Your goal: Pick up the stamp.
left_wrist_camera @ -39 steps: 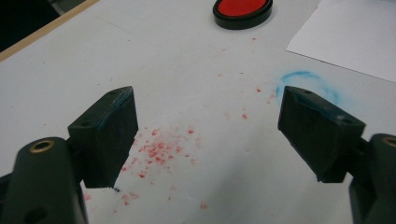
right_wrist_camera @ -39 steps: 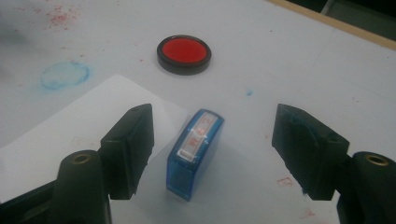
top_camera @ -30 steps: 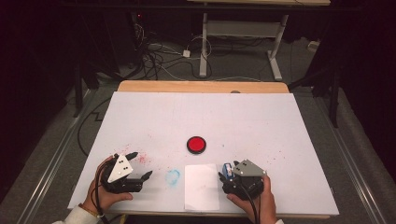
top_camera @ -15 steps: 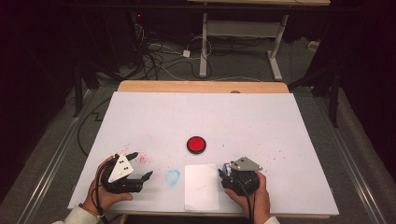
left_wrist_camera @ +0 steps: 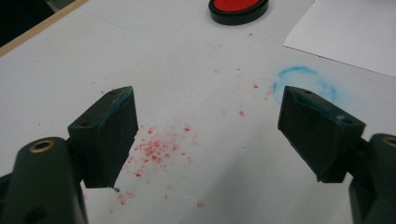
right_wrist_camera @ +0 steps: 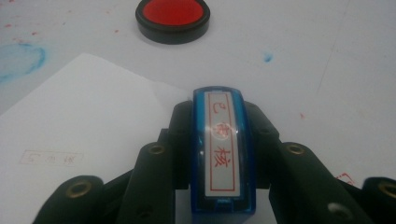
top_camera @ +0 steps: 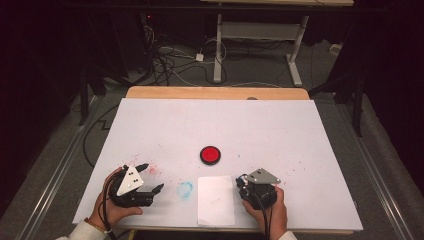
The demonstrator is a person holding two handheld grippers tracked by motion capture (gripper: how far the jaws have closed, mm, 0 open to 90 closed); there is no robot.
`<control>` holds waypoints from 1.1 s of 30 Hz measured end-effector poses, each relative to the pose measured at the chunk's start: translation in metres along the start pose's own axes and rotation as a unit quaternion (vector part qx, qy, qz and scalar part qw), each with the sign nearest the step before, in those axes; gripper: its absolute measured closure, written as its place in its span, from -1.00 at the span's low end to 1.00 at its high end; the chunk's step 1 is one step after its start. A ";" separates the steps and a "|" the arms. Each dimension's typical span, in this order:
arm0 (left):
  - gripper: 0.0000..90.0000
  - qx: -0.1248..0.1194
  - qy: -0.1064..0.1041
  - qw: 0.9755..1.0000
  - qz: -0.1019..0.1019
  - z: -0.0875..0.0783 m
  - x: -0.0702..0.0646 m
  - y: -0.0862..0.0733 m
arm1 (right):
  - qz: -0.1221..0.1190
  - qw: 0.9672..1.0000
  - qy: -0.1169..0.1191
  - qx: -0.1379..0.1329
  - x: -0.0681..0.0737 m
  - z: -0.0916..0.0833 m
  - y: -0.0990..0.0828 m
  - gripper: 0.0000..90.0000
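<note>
- White counter, speckled with red ink, near edge: right hand-held gripper has just been closing and now clamps the blue stamp.
- Left hand-held gripper gapes empty.
- Stamp secured, inking at the red ink pad or pressing the paper sheet likely follows.

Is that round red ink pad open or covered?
Open: the ink pad shows its bare red surface inside the black rim, with no lid on it.

Even overhead light keeps the white table bright while the far room sinks into darkness. Shadows stay soft. A small glare spot sits on the blue stamp; near jaws blur.
</note>
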State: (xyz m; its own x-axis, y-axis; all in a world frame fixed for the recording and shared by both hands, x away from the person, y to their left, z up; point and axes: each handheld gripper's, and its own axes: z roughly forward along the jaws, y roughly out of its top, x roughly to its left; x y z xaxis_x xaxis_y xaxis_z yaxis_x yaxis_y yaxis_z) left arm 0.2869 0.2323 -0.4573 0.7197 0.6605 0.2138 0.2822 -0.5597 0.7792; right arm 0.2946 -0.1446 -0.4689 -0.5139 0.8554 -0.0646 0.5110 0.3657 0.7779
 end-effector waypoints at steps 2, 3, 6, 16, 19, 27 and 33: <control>-0.57 0.000 0.001 1.000 0.000 0.000 0.000 0.000 | -0.004 1.000 0.003 -0.001 -0.002 -0.001 0.001 0.55; -0.57 -0.001 0.000 1.000 -0.001 0.000 0.000 0.000 | -0.005 1.000 0.004 -0.003 -0.002 -0.002 0.002 0.55; -0.57 -0.001 -0.001 1.000 0.000 0.001 0.000 0.000 | -0.011 1.000 0.010 -0.015 -0.006 -0.005 0.005 0.55; -0.57 0.001 -0.007 1.000 0.003 0.003 -0.001 0.001 | -0.016 0.998 0.042 -0.045 -0.025 -0.018 0.021 0.55; -0.57 0.004 -0.007 1.000 0.005 0.004 -0.003 0.001 | -0.011 0.997 0.052 -0.050 -0.031 -0.021 0.026 0.55; -0.57 0.004 -0.008 1.000 0.003 0.002 -0.002 -0.001 | -0.011 0.994 0.076 -0.071 -0.040 -0.027 0.042 0.55; -0.57 0.008 -0.014 1.000 0.005 0.006 -0.003 0.000 | -0.026 0.993 0.086 -0.075 -0.039 -0.025 0.047 0.55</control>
State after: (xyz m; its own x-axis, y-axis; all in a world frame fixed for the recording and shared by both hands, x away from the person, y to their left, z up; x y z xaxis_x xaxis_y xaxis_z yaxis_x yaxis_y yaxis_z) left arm 0.2888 0.2273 -0.4610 0.7404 0.6401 0.2052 0.2848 -0.5753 0.7668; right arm 0.3215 -0.1699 -0.4143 -0.6528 0.7574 -0.0092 0.3789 0.3370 0.8619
